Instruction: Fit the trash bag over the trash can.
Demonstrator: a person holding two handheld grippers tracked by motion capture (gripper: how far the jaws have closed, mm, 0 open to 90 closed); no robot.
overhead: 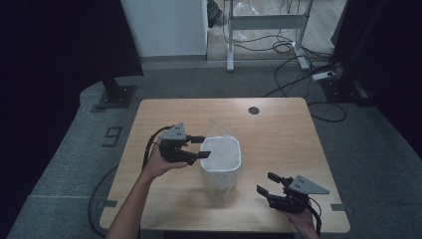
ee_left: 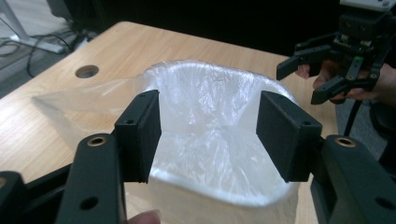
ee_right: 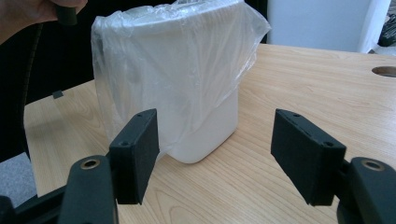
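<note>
White bin (overhead: pixel 221 167), upright, clear plastic liner (overhead: pixel 219 130) draped over rim, on table (overhead: pixel 283 134)

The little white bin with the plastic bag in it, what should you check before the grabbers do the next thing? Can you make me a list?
1. White bin standing upright on the wooden table: ok.
2. Clear plastic liner bag folded over the rim on every side: not ok, a loose flap lies out on the table at the far side.
3. Left gripper open at the bin's rim: ok, jaws apart, gripping nothing.
4. Right gripper open and apart from the bin: ok.
5. Inside of the bag empty: ok as far as the left gripper view shows.
6. Bag free of tears: cannot tell.
</note>
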